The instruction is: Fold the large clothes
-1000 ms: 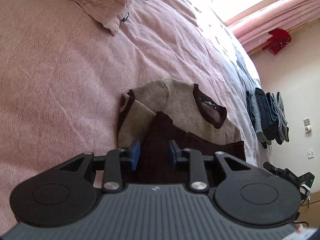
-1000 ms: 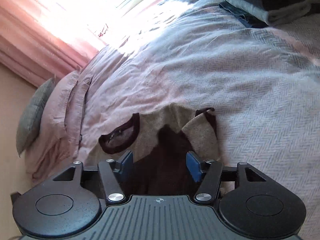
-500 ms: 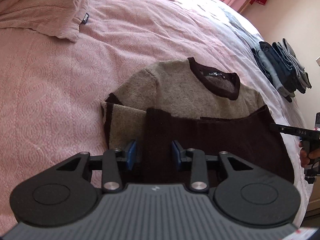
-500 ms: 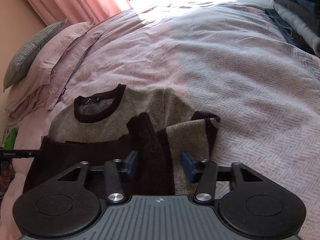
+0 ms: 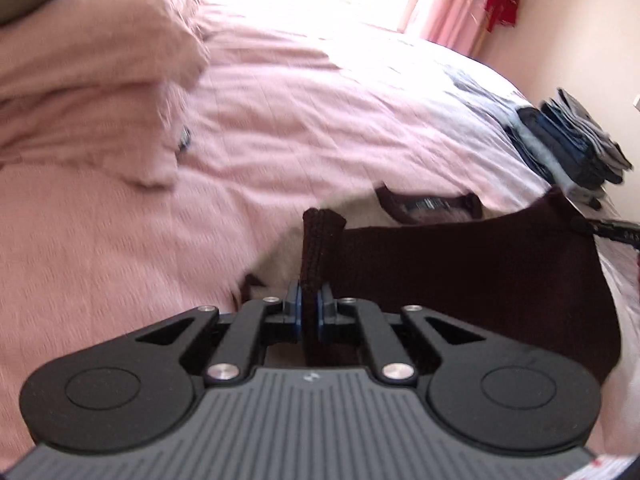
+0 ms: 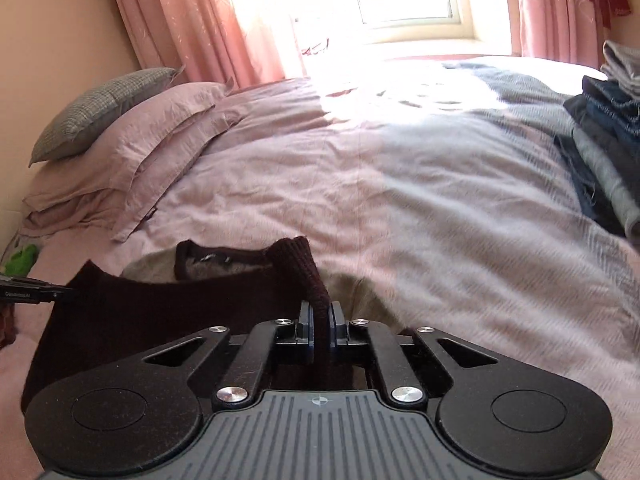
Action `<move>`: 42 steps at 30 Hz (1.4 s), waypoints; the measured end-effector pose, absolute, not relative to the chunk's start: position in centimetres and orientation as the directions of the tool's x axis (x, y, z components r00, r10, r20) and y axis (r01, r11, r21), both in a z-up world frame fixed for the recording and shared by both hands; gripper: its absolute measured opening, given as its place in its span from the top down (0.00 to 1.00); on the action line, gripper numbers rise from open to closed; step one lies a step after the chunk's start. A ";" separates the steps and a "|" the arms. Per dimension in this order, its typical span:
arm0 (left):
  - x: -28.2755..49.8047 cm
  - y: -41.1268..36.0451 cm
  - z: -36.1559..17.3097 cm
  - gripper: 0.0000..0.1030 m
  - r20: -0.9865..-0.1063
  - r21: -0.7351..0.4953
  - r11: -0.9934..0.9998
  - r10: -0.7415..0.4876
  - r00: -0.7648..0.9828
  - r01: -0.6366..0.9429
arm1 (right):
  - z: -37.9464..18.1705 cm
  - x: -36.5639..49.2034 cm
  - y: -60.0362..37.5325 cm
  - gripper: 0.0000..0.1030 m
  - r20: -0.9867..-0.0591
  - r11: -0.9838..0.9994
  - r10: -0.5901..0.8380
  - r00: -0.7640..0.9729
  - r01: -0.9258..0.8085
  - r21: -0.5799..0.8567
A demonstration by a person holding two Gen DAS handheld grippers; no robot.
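Observation:
A beige sweater with a dark brown hem band and brown collar lies on the bed. My left gripper is shut on the left corner of the brown hem, which stands up between its blue pads. My right gripper is shut on the right corner of the same hem, and the collar shows beyond. The hem is lifted and stretched between both grippers. Most of the beige body is hidden behind the raised hem.
Pink pillows lie at the left, with a grey pillow behind them. A stack of folded dark and grey clothes sits on the right side of the bed. Pink curtains and a window are beyond.
Both grippers have shut on the brown hem corners and lifted the hem off the bed. Both views have tilted up toward the window.

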State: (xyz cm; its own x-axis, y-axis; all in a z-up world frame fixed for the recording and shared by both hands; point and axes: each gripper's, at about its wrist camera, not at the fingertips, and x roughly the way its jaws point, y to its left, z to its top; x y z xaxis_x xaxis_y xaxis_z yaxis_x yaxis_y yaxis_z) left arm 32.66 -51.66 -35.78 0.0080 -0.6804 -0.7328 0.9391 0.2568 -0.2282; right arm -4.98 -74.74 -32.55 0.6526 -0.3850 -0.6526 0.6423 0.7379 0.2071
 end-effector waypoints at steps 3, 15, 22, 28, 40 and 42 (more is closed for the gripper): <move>33.4 -54.2 -35.9 0.95 -0.715 -0.223 0.276 -0.699 0.035 0.935 | -33.2 -3.9 -76.6 0.97 -0.642 0.705 -0.422 0.640 0.677 0.213; 33.6 -57.6 -38.9 0.94 -0.714 -0.167 0.303 -0.693 0.097 0.938 | -36.5 -2.8 -78.4 0.98 -0.650 0.685 -0.471 0.597 0.712 0.157; 33.7 -59.2 -40.9 0.78 -0.780 -0.103 0.342 -0.611 0.138 0.934 | -38.6 -0.9 -79.7 0.94 -0.768 0.644 -0.418 0.485 0.755 0.126; 34.4 -57.6 -36.1 0.76 -0.712 -0.220 0.375 -0.693 0.115 0.901 | -33.6 -0.9 -77.4 0.70 -0.673 0.640 -0.526 0.521 0.763 0.091; 29.2 -64.1 -42.0 0.84 -0.760 -0.119 0.215 -0.648 0.051 0.969 | -40.4 3.8 -79.6 0.70 -0.746 0.655 -0.482 0.460 0.755 0.043; 30.0 -63.8 -41.0 0.85 -0.754 -0.145 0.254 -0.654 0.060 0.956 | -38.7 2.7 -79.4 0.70 -0.731 0.625 -0.509 0.455 0.779 0.050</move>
State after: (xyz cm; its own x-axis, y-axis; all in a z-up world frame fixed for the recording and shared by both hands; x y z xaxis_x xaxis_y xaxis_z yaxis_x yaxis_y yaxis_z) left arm 30.04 -63.78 -40.95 0.0598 -0.6538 -0.7543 0.9563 0.2543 -0.1446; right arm 2.75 -79.35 -38.65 0.4550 -0.5088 -0.7308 0.7791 0.6249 0.0500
